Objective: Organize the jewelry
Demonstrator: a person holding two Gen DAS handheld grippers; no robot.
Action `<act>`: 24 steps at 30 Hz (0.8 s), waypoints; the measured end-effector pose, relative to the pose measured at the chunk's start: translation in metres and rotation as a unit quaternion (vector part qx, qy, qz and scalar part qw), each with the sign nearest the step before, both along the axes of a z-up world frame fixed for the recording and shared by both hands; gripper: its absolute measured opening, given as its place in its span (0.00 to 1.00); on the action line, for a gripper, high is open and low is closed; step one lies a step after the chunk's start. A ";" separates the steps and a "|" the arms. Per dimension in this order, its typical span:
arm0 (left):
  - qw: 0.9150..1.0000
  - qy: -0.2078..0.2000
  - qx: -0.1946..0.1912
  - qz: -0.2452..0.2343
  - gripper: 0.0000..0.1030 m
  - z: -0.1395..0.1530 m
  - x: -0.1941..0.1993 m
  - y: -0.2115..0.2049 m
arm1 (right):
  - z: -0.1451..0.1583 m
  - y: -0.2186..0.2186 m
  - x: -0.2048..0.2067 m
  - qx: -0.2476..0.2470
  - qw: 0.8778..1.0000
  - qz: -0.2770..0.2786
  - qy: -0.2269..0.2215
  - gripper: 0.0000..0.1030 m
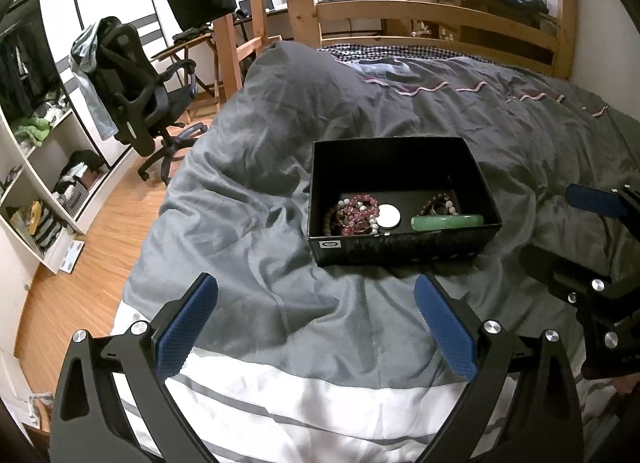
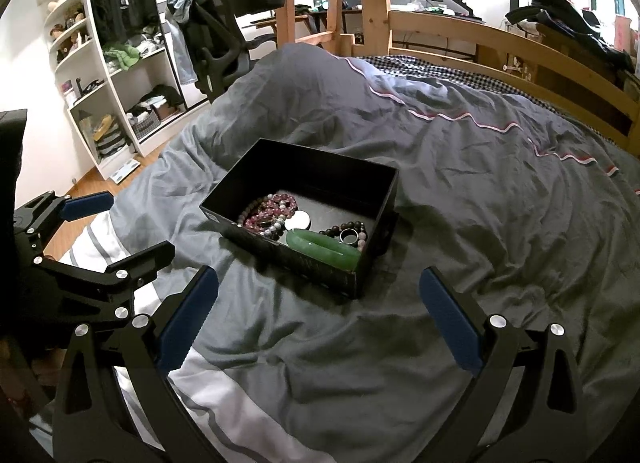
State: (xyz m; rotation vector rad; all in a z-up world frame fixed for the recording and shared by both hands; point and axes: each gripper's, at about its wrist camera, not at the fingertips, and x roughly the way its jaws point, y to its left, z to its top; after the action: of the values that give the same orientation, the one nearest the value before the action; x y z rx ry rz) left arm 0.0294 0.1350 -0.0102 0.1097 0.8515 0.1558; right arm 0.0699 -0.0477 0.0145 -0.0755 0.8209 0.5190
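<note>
An open black box (image 1: 400, 249) (image 2: 256, 179) sits on the grey duvet. Inside lie pink bead bracelets (image 1: 358, 211) (image 2: 272, 209), a white round disc (image 1: 389, 217) (image 2: 299, 219), a green jade bangle (image 1: 446, 221) (image 2: 326, 249), and a dark bead bracelet with a ring (image 1: 438, 205) (image 2: 348, 234). My left gripper (image 1: 316, 291) is open and empty, just short of the box's near wall. My right gripper (image 2: 318, 287) is open and empty, near the box's near corner. The right gripper also shows in the left wrist view (image 1: 592, 219), the left gripper in the right wrist view (image 2: 120, 223).
The grey duvet (image 1: 260, 191) (image 2: 480, 203) covers the bed, with a white striped band (image 1: 320, 395) nearest me. A wooden bed frame (image 1: 440, 23) stands behind. An office chair (image 1: 136, 91) and white shelves (image 2: 108, 75) stand at the left on the wood floor.
</note>
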 end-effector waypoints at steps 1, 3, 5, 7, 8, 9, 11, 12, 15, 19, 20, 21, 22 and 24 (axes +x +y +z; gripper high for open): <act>1.000 0.000 0.000 0.000 0.94 0.000 0.000 0.000 | 0.000 0.000 0.000 0.000 1.000 0.000 0.000 0.96; 1.000 0.001 0.000 0.002 0.94 0.000 0.000 0.000 | -0.001 0.000 0.000 0.001 1.000 0.000 0.000 0.96; 1.000 0.001 0.000 0.001 0.94 0.000 0.000 0.000 | -0.001 0.000 0.000 0.001 1.000 -0.002 0.000 0.96; 1.000 0.002 0.000 0.001 0.94 -0.001 0.000 0.000 | -0.001 0.000 0.000 0.001 1.000 -0.002 0.001 0.96; 1.000 0.002 0.001 0.001 0.94 0.000 0.000 -0.001 | -0.001 0.000 0.000 0.001 1.000 -0.002 0.000 0.96; 1.000 0.002 0.002 0.001 0.94 0.000 -0.001 -0.001 | -0.001 0.000 0.000 0.001 1.000 -0.002 0.000 0.96; 1.000 0.002 0.000 0.001 0.94 0.000 0.000 0.000 | -0.001 0.000 0.000 0.001 1.000 -0.002 0.000 0.96; 1.000 0.002 0.000 0.002 0.94 0.000 0.000 0.000 | -0.002 0.001 0.000 0.001 1.000 -0.002 0.001 0.96; 1.000 0.001 -0.001 0.004 0.94 0.000 -0.001 0.001 | -0.001 0.001 0.000 0.001 1.000 -0.002 0.000 0.96; 1.000 0.002 -0.009 0.006 0.94 0.001 -0.001 0.003 | -0.001 0.000 0.000 0.001 1.000 -0.002 0.001 0.96; 1.000 0.002 -0.009 0.007 0.94 0.000 0.000 0.003 | -0.001 0.000 0.000 0.001 1.000 -0.002 0.000 0.96; 1.000 0.004 -0.008 0.007 0.94 0.000 0.000 0.003 | -0.001 0.000 0.000 0.000 1.000 -0.002 0.000 0.96; 1.000 0.004 -0.008 0.007 0.94 -0.001 0.000 0.003 | -0.001 0.001 0.000 0.000 1.000 -0.002 0.000 0.96; 1.000 0.006 -0.007 0.005 0.94 -0.001 0.001 0.003 | -0.001 0.001 0.000 0.001 1.000 -0.001 0.000 0.96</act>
State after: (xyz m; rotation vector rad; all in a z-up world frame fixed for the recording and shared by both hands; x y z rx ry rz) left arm 0.0302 0.1376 -0.0113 0.0931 0.8646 0.1578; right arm 0.0698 -0.0471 0.0131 -0.0726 0.8194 0.5173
